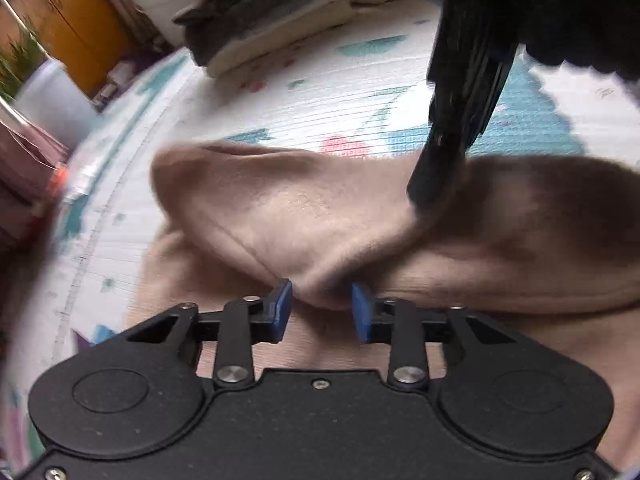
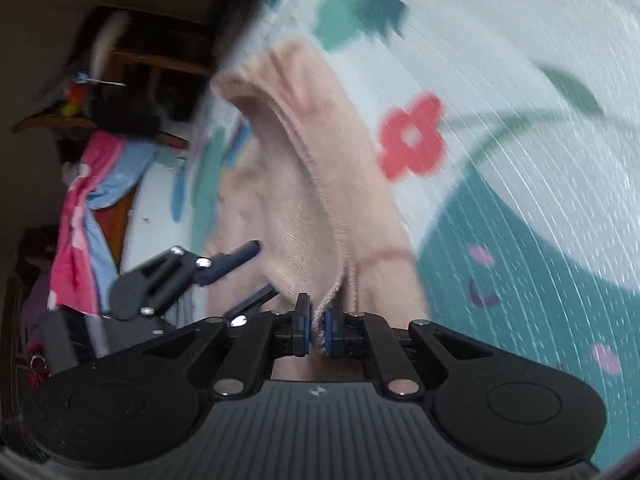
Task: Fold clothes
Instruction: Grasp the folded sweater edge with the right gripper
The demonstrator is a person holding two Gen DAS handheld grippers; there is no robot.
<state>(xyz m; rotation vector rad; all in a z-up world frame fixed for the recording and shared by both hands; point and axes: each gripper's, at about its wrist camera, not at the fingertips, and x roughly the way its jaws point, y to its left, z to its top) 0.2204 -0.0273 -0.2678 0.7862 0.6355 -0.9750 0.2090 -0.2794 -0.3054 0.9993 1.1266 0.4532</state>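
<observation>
A beige knit garment point(image 1: 304, 216) lies partly folded on a floral play mat point(image 1: 312, 92). My left gripper point(image 1: 322, 312) is open, its blue pads on either side of a raised fold of the garment. My right gripper point(image 2: 316, 326) is shut on the ribbed edge of the same garment point(image 2: 316, 200) and holds it lifted above the mat. In the left wrist view the right gripper point(image 1: 436, 176) reaches down onto the cloth at the upper right. In the right wrist view the left gripper point(image 2: 240, 276) shows at the lower left, open beside the cloth.
A stack of folded clothes point(image 1: 264, 28) sits at the far side of the mat. A wooden cabinet point(image 1: 76, 20) stands at the back left. Pink and blue cloth point(image 2: 88, 208) hangs at the left in the right wrist view. The mat point(image 2: 520, 160) extends to the right.
</observation>
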